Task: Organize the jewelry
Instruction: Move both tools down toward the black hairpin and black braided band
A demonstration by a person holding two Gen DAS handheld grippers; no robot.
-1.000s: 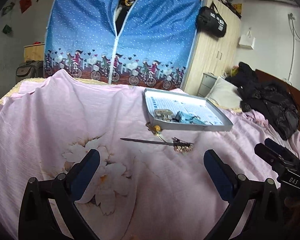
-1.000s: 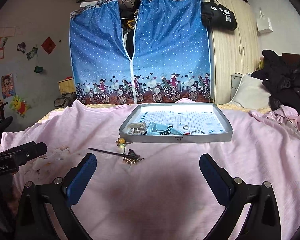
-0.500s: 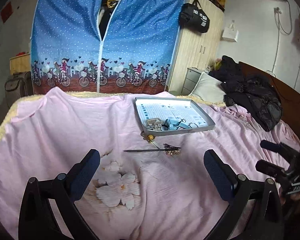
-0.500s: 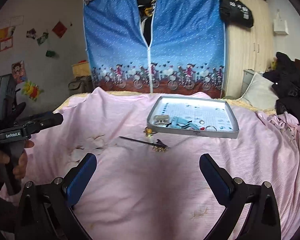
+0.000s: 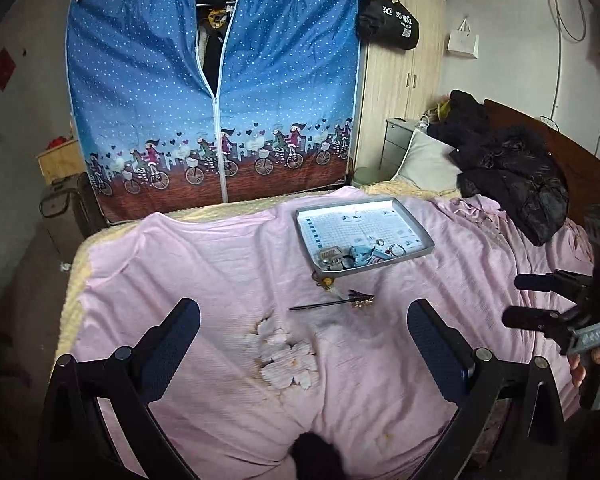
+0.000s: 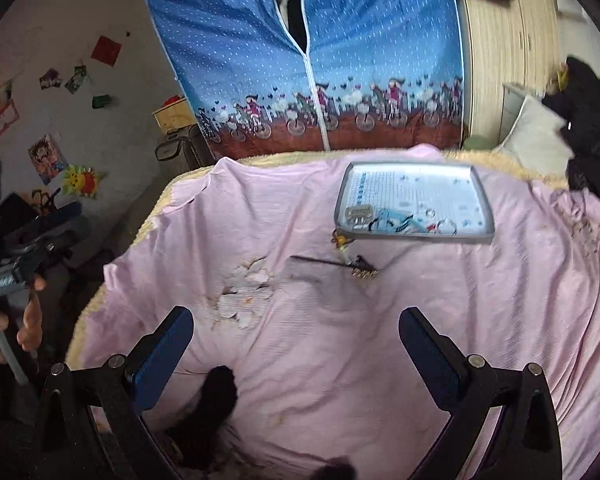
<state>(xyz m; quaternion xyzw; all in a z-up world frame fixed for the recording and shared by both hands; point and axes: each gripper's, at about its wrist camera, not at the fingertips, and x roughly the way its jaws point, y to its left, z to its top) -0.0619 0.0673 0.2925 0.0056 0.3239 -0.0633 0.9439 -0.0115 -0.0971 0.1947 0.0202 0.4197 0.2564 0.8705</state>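
Both tools are held high over the pink bedsheet (image 5: 204, 264), well back from the gray tray (image 5: 424, 236). The left tool (image 5: 304, 344) is spread wide and holds nothing; the right tool (image 6: 296, 344) is likewise wide open and empty. A dark hairpin (image 5: 332, 303) lies on the sheet just in front of the tray, with a small yellow-beaded trinket (image 5: 327, 281) at the tray's near edge. Rings and clips lie inside the tray's near end.
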